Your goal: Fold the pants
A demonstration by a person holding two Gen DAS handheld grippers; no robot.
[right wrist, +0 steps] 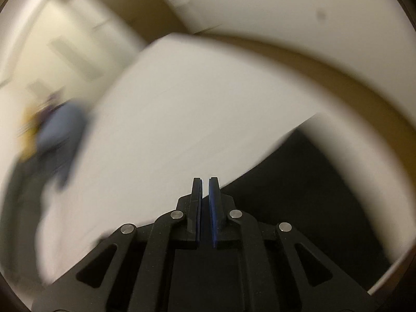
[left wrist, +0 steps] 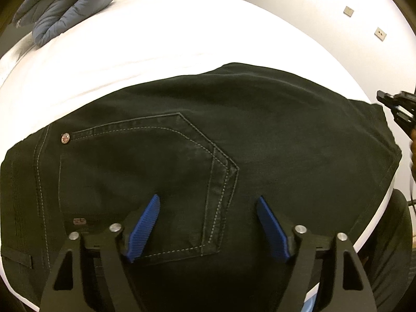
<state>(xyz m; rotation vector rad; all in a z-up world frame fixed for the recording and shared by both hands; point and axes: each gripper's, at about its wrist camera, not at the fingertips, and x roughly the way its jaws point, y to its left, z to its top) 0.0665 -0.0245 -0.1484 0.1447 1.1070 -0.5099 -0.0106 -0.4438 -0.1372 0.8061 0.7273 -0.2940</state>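
Observation:
Black pants point(left wrist: 260, 135) lie folded on the white bed point(left wrist: 182, 33), back pocket point(left wrist: 145, 171) facing up and a rivet at its corner. My left gripper point(left wrist: 208, 199) hovers over the pocket, and its blue pads point(left wrist: 144, 228) stand wide open and press on nothing. The right wrist view is blurred. In it my right gripper point(right wrist: 205, 180) is shut with nothing seen between its fingers, over the bed's white sheet point(right wrist: 195, 119). A dark area of the pants point(right wrist: 312, 202) lies to its lower right.
A blue-grey quilted garment point(left wrist: 67, 2) is bunched at the bed's far left corner, and shows as a blue blur point(right wrist: 59, 135) in the right wrist view. Black hardware point(left wrist: 397, 104) juts in past the pants' right end. Wall sockets point(left wrist: 380, 33) and cupboards stand behind the bed.

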